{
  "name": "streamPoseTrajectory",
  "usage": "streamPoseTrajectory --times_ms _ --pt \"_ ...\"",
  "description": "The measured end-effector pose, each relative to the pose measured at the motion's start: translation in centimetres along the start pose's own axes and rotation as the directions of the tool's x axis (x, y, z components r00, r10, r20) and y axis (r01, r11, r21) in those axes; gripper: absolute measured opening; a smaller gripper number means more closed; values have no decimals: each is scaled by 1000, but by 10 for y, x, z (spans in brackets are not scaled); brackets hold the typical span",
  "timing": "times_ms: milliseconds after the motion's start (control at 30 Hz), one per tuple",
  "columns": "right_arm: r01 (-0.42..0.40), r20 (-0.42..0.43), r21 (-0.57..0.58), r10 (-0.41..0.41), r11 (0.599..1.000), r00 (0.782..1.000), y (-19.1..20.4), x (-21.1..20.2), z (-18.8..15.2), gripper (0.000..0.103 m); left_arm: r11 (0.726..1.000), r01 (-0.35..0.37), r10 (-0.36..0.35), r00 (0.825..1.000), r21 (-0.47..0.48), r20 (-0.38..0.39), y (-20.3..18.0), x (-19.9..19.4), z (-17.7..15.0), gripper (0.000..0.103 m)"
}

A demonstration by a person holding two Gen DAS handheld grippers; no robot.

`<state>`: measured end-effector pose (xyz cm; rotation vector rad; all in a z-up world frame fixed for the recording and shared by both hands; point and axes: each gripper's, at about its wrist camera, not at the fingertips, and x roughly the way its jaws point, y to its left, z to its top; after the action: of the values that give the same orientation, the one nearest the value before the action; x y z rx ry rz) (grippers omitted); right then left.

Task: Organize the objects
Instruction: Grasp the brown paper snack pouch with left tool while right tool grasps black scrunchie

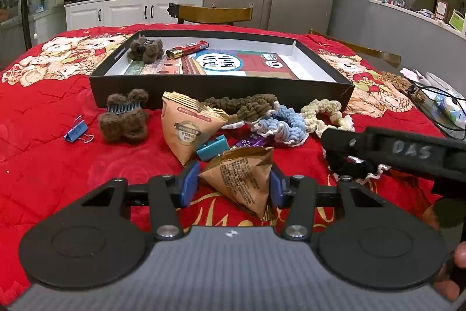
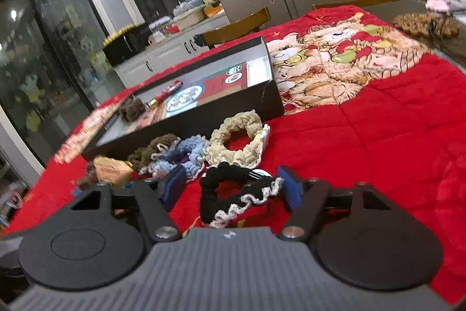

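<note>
A red quilt (image 1: 43, 142) is covering the worktop, and a shallow black box (image 1: 221, 86) is lying at its far middle. Just in front of it, scrunchies and packets are sitting in a loose row. The left tool (image 1: 234, 185) is pinching a brown triangular packet (image 1: 241, 179) between its blue pads — the right tool (image 2: 233, 190) is straddling a black scrunchie (image 2: 230, 197), pads not yet touching it.
</note>
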<state>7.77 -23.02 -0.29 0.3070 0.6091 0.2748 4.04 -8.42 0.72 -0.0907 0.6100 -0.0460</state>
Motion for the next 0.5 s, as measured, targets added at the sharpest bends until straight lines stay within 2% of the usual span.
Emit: streamPoseTrajectory --times_ms 67,233,500 --pt "-7 -13 -1 7 1000 1000 -1 2 0 34 1000 1 -1 1000 -10 6 1 -1 0 55" --pt "-3 -14 -22 2 1000 1000 2 1 0 28 999 0 1 1000 -34 31 5 -6 -2 55" --pt "-14 14 0 14 1000 1000 -2 -5 0 27 999 6 -3 998 -53 59 8 -11 -2 55"
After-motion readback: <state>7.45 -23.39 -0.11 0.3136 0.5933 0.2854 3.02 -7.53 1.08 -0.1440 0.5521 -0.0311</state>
